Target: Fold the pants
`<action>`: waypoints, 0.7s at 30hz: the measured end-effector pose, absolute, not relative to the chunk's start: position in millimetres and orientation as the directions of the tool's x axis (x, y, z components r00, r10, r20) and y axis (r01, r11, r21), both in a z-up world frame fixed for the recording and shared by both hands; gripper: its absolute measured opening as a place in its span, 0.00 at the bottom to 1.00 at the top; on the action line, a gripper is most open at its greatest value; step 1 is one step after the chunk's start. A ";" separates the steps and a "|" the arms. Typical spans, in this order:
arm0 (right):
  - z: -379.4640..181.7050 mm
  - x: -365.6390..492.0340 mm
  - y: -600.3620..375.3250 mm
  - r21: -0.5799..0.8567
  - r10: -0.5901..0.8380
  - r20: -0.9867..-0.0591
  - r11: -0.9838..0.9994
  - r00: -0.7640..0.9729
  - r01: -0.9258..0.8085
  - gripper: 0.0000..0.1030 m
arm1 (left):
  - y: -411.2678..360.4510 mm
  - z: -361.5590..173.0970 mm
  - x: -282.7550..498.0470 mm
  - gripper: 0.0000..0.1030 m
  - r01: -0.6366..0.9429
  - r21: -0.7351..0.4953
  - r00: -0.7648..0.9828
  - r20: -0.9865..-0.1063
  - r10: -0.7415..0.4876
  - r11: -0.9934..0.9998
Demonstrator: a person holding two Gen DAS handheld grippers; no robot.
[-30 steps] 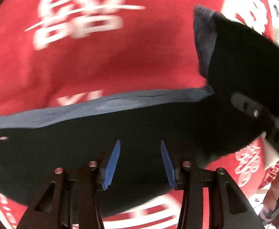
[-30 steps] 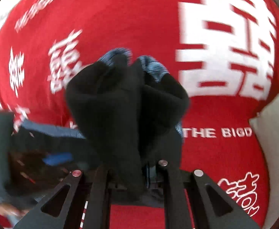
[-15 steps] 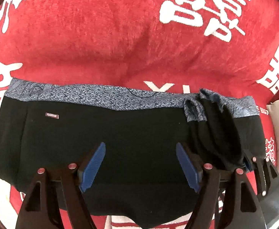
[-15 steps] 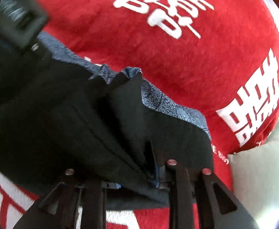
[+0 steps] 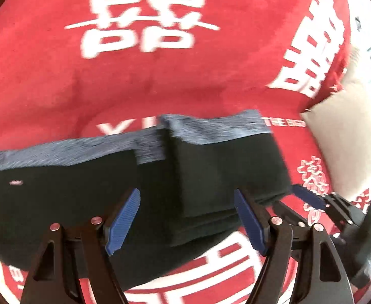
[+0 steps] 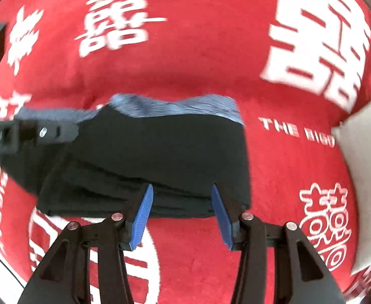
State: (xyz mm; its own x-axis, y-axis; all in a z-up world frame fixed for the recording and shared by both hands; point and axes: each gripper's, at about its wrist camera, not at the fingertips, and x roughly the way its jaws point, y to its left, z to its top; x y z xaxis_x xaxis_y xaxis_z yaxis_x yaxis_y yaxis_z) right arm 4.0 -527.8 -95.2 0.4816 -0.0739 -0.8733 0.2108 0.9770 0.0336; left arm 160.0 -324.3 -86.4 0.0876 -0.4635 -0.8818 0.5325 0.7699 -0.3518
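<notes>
Black pants [image 5: 84, 202] with a blue-grey patterned waistband [image 5: 58, 152] lie flat on a red blanket [image 5: 160, 76]. Their right part is folded over into a thick stack [image 5: 223, 172], which the right wrist view shows as a layered black block [image 6: 160, 157]. My left gripper [image 5: 185, 217] hovers open over the pants, with nothing between its blue pads [image 5: 123, 217]. My right gripper [image 6: 182, 210] is at the stack's near edge, its jaws opening and free of the cloth; it also shows at the right of the left wrist view [image 5: 312, 200].
The red blanket [image 6: 210, 50] carries large white characters and lettering. A beige cushion [image 5: 342, 139] lies at the right, close to the folded stack. The left gripper's black body [image 6: 20, 134] crosses the left side of the right wrist view.
The right gripper carried a bunched part of the pants across, laid it down as a folded stack and let go. The left gripper opened wider and drew back from the cloth.
</notes>
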 end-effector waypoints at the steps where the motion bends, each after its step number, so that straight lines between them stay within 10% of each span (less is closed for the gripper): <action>1: -95.7 2.2 -531.5 0.049 -0.066 -0.876 0.973 0.477 0.224 0.51 | -328.8 -88.4 160.7 0.75 0.537 -0.359 0.070 -0.883 -0.465 0.763; 4: -99.2 2.0 -547.1 0.092 -0.047 -0.881 0.959 0.470 0.268 0.51 | -344.7 -100.3 161.1 0.60 0.535 -0.373 0.023 -0.890 -0.455 0.758; 6: -102.0 3.8 -556.1 0.121 -0.031 -0.882 0.949 0.470 0.289 0.51 | -348.4 -111.5 161.8 0.22 0.529 -0.386 -0.022 -0.897 -0.442 0.756; 8: -103.8 1.6 -559.7 0.154 -0.007 -0.882 0.940 0.470 0.304 0.50 | -350.6 -120.6 161.0 0.04 0.523 -0.411 -0.069 -0.894 -0.443 0.747; 21: -97.9 -13.4 -567.7 0.197 0.037 -0.895 0.927 0.444 0.319 0.50 | -311.5 -137.1 127.3 0.04 0.486 -0.383 -0.061 -0.912 -0.407 0.785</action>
State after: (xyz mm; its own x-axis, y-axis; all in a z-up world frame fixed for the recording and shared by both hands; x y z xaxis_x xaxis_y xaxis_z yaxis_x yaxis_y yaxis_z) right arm -13.4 -567.7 -97.9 0.4437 0.0374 -0.8954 0.3191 0.9271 0.1969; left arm 127.3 -311.5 -137.1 -0.0610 -0.4067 -0.9115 0.4863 0.7854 -0.3830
